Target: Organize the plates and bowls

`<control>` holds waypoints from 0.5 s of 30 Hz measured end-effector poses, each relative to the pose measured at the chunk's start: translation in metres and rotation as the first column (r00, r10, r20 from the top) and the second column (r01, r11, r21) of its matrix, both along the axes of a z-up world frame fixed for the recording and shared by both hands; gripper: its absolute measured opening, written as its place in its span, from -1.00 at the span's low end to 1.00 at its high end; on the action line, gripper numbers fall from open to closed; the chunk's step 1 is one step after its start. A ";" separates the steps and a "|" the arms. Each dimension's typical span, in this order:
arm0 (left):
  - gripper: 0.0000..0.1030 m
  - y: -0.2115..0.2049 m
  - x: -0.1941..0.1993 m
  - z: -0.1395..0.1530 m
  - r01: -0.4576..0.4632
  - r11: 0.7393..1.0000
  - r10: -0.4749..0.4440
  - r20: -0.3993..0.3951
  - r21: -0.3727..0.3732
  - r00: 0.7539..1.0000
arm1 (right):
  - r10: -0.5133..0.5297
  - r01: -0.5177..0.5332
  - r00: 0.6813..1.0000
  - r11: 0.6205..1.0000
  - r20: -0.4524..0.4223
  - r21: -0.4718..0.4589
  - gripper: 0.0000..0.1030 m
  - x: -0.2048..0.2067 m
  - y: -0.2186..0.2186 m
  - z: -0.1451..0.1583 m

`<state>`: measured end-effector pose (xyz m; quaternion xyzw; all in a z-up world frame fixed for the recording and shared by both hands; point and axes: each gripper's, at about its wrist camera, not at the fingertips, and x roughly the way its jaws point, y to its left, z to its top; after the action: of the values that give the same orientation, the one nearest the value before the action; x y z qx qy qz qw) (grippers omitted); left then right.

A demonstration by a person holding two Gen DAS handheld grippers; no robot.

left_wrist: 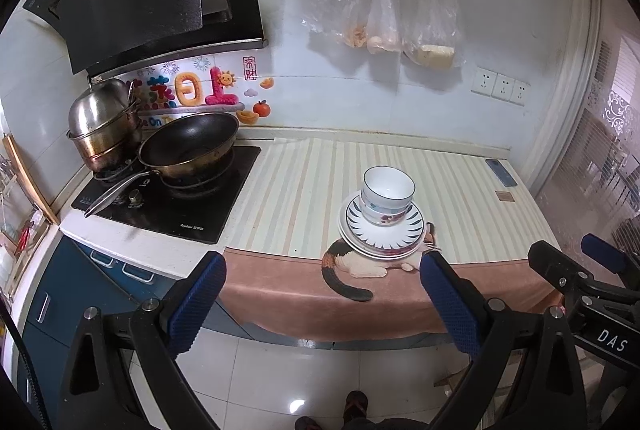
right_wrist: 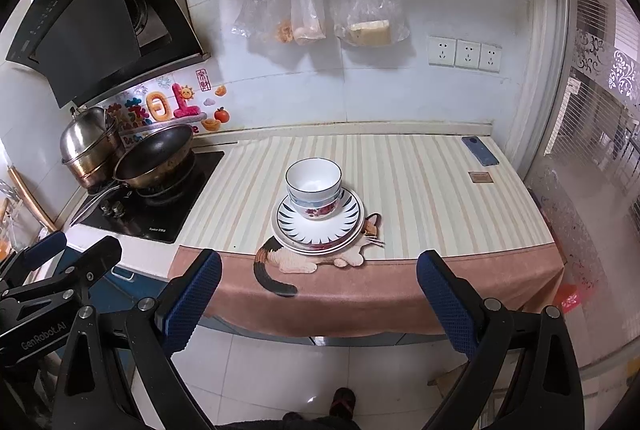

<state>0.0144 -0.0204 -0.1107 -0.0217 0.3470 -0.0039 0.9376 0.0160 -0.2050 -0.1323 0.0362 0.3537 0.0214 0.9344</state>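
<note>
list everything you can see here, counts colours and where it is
bowls: at least two, white with blue and red patterns, nested on the plates
plates: about three, white, top one blue-rayed, stacked on the mat's front
counter mat: one, cream striped with pink cat-print edge, on the counter
wok: one, dark, on the stove
steamer pot: one, steel, behind the wok
range hood: one, black, above the stove
plastic bags: about three, clear, hanging on the wall
sockets: three, white, on the wall
phone: one, blue, back right of the mat
left gripper: blue pads, open
right gripper: blue pads, open
</note>
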 end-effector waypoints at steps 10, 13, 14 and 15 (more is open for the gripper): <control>0.93 0.001 -0.001 0.000 -0.001 1.000 0.001 0.002 0.001 1.000 | 0.000 0.000 1.000 1.000 0.004 0.002 0.94 -0.004 0.003 0.001; 0.93 0.002 -0.003 0.000 0.001 1.000 -0.001 -0.001 0.001 1.000 | 0.000 0.000 1.000 1.000 0.003 0.008 0.95 -0.003 0.002 0.001; 0.93 0.002 -0.004 0.000 0.000 1.000 0.000 -0.001 0.001 1.000 | 0.000 0.000 1.000 1.000 0.001 0.007 0.95 -0.004 0.002 0.001; 0.93 0.003 -0.003 0.000 0.002 1.000 -0.002 -0.001 0.002 1.000 | 0.000 0.000 1.000 1.000 0.000 0.007 0.95 -0.003 0.001 0.001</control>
<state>0.0110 -0.0178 -0.1110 -0.0206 0.3476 -0.0043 0.9374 0.0126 -0.2036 -0.1316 0.0395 0.3536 0.0228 0.9343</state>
